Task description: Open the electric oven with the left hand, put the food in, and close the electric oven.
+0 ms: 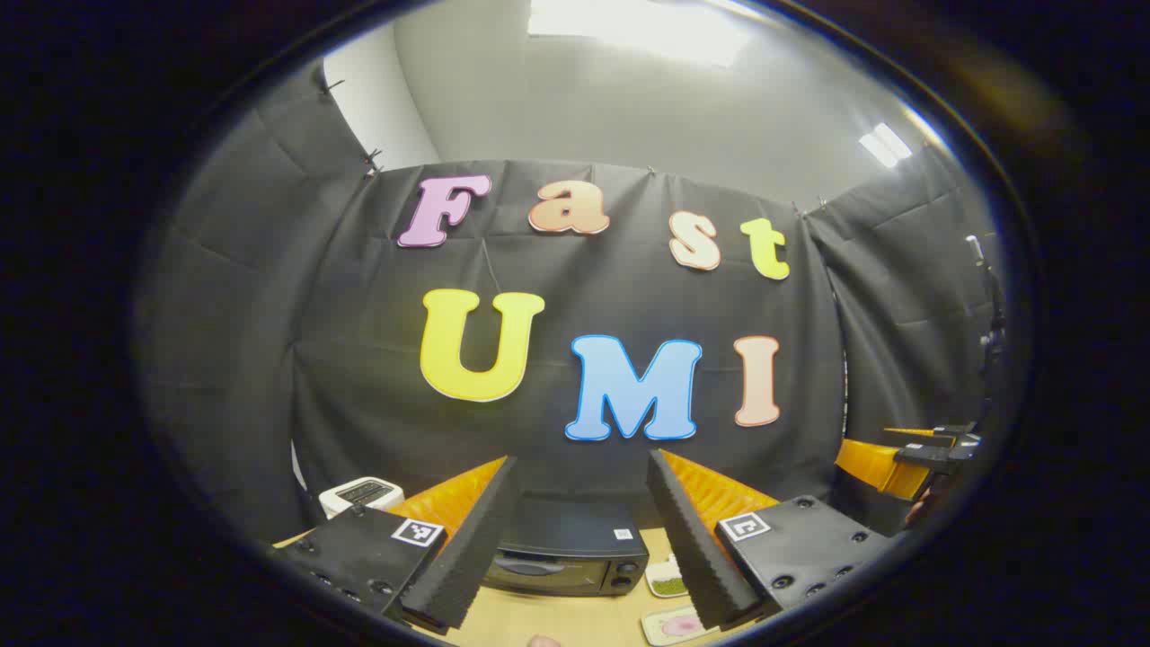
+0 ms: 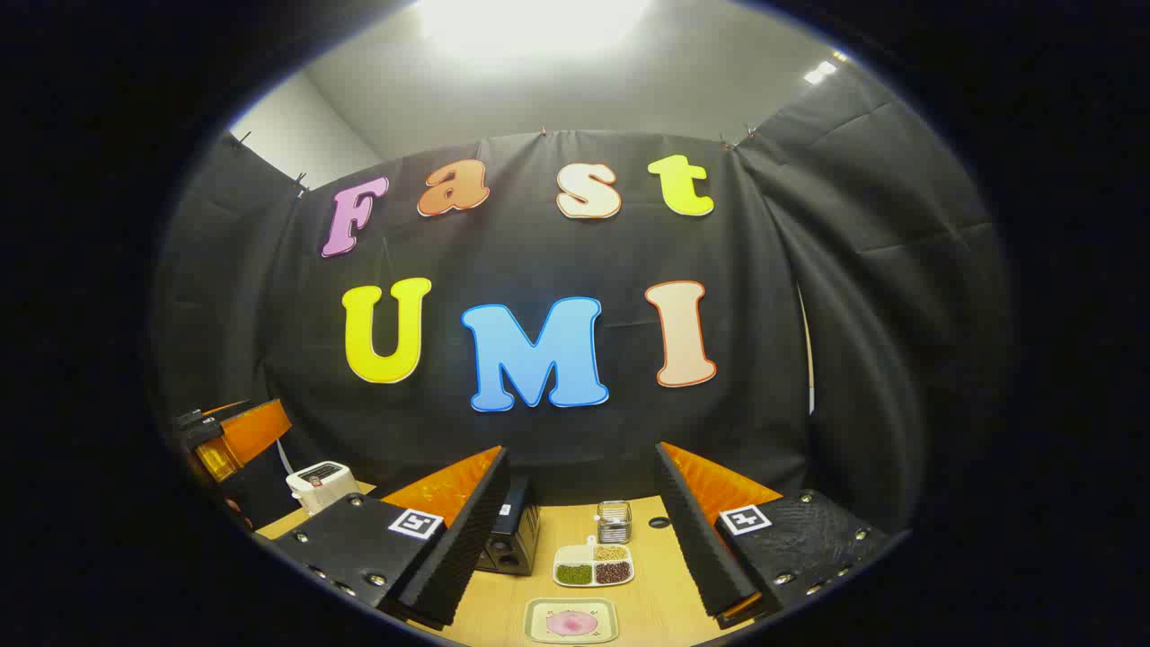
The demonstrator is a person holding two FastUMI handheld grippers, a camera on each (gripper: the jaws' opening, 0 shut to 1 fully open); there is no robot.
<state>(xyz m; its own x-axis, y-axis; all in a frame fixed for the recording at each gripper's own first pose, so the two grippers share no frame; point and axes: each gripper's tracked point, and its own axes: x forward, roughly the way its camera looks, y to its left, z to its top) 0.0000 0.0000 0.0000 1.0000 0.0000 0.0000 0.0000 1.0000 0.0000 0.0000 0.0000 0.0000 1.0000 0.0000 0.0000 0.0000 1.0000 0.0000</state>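
Lining up the left gripper (image 1: 582, 521) on the closed electric oven (image 1: 568, 559) — you are holding both claws spread and empty.

Left gripper view: the oven is sitting dead ahead between your fingers. Right gripper view: the right gripper (image 2: 582, 521) is facing the food plate (image 2: 570, 621) — oven (image 2: 510, 537) lying off to its left.

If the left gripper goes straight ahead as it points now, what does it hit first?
Most likely the oven, which sits centred between the open left gripper fingers with its door shut. Nothing shows in between, though depth is hard to judge here.
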